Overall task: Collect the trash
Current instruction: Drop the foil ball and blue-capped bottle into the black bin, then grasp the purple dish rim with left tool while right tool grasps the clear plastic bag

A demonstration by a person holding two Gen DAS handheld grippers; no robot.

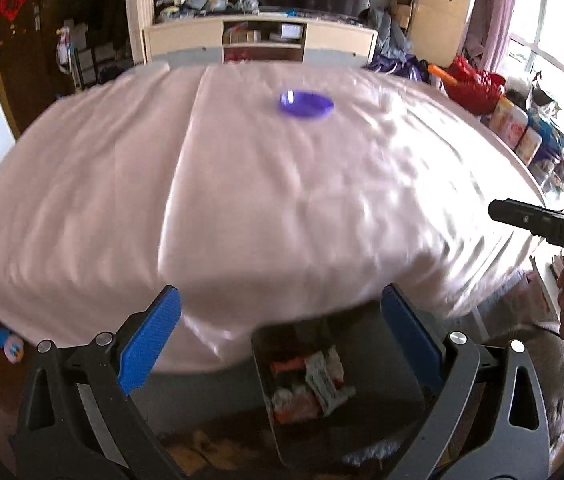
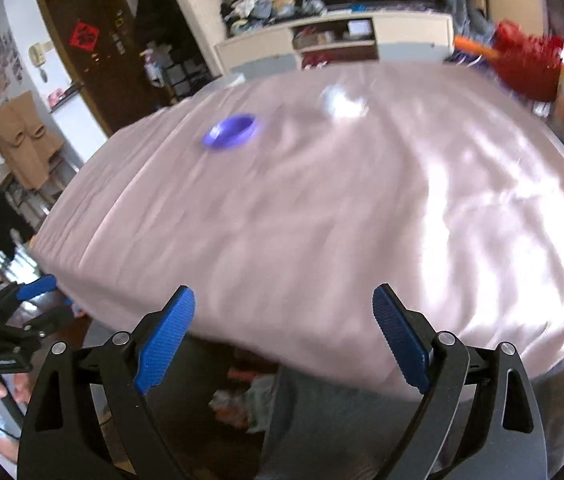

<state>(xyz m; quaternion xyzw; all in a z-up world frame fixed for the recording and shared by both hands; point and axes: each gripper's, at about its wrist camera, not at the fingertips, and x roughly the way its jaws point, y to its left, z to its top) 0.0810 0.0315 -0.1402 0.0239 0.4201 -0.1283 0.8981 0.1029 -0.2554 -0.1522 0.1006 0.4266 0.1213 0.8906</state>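
A dark bin [image 1: 382,380] stands on the floor below the table's near edge, with wrappers and other trash [image 1: 310,380] inside; its trash shows in the right wrist view too [image 2: 242,400]. My left gripper [image 1: 282,328] is open and empty, above the bin. My right gripper [image 2: 284,328] is open and empty, over the table's near edge. A purple dish [image 1: 306,105] sits on the pink tablecloth [image 1: 242,184], far side; it shows in the right wrist view [image 2: 230,131] too. A blurred white piece [image 2: 342,102] lies beyond the dish.
The right gripper's body [image 1: 554,228] shows at the left view's right edge. The left gripper [image 2: 34,300] shows at the right view's left edge. A cabinet [image 1: 258,40] stands behind the table. A red basket [image 1: 474,84] and jars [image 1: 518,128] stand at the right.
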